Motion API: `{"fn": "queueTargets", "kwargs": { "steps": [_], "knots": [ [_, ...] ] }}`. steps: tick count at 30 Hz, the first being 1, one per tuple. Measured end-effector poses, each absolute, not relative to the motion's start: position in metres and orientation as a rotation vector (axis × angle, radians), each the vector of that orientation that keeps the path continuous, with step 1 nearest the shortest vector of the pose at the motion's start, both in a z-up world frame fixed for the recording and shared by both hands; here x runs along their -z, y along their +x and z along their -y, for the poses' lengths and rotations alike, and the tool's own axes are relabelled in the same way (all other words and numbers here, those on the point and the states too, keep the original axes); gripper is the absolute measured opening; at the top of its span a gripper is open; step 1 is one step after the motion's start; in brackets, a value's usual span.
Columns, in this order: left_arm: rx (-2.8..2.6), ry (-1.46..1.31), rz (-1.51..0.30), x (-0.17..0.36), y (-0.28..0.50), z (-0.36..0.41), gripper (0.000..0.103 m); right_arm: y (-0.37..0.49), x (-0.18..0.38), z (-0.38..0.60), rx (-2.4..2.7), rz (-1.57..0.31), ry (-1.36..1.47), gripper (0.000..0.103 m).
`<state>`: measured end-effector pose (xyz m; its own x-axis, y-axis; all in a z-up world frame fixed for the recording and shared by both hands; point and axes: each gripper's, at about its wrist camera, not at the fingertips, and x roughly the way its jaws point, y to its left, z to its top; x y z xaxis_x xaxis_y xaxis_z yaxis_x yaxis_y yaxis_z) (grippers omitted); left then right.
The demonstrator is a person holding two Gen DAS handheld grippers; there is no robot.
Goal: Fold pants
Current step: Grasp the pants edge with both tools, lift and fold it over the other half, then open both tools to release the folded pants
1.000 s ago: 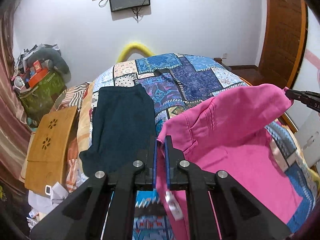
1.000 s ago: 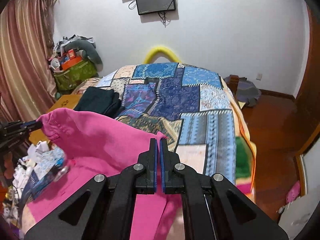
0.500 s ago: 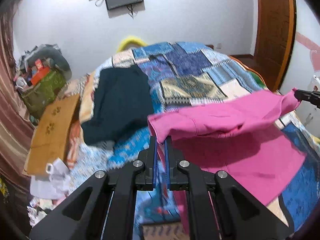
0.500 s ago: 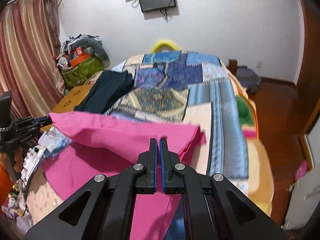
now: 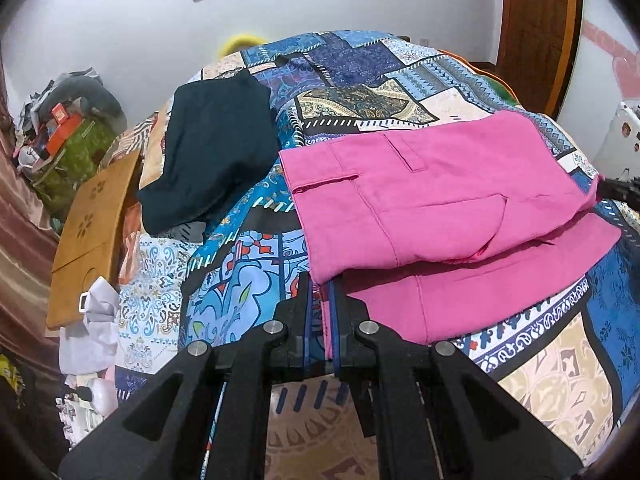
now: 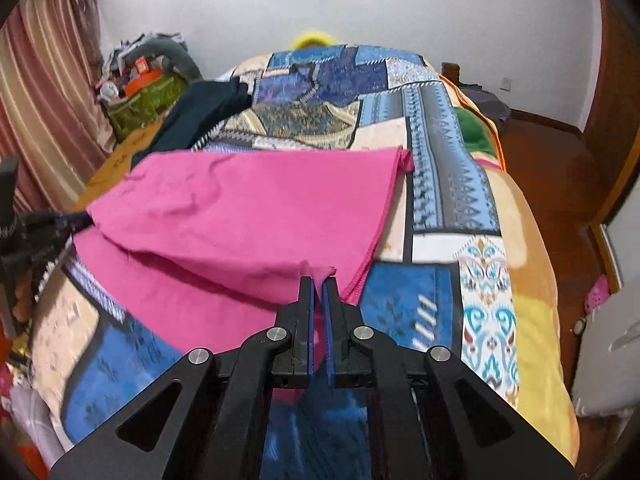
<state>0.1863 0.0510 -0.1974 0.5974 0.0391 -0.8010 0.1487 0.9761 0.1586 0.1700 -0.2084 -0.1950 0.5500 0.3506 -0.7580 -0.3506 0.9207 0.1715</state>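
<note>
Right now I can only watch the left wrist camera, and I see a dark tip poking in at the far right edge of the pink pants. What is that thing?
Observer: That is the right gripper. Its own camera shows its jaws opening, with a corner of the pink pants between them.
Operator: Is anything lying on the floor past that side of the bed?
Observer: Yes. Beyond the bed, down on the floor, there is a small pink thing, perhaps a sandal; it is too small to be sure.
</note>
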Motion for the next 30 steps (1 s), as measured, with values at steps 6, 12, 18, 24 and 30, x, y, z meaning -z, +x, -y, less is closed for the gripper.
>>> {"fn": "queueTargets", "kwargs": {
  "steps": [6, 12, 18, 24, 30],
  "knots": [
    [0.081, 0.223, -0.934, 0.187, 0.179, -0.053, 0.015, 0.154, 0.188, 0.213, -0.409, -0.890, -0.020, 0.008],
    [0.084, 0.171, -0.891, 0.159, 0.172, -0.054, 0.048, 0.143, 0.163, 0.209, -0.410, -0.812, -0.043, 0.033],
    [0.104, 0.174, -0.852, 0.140, 0.178, -0.040, 0.085, 0.143, 0.155, 0.176, -0.525, -0.801, -0.101, 0.048],
    [0.132, 0.243, -0.881, 0.152, 0.187, -0.017, 0.090, 0.160, 0.178, 0.135, -0.628, -0.871, -0.201, 0.048],
    [0.156, 0.357, -0.912, 0.174, 0.189, 0.008, 0.090, 0.171, 0.198, 0.113, -0.673, -0.913, -0.279, 0.048]
  ]
}}
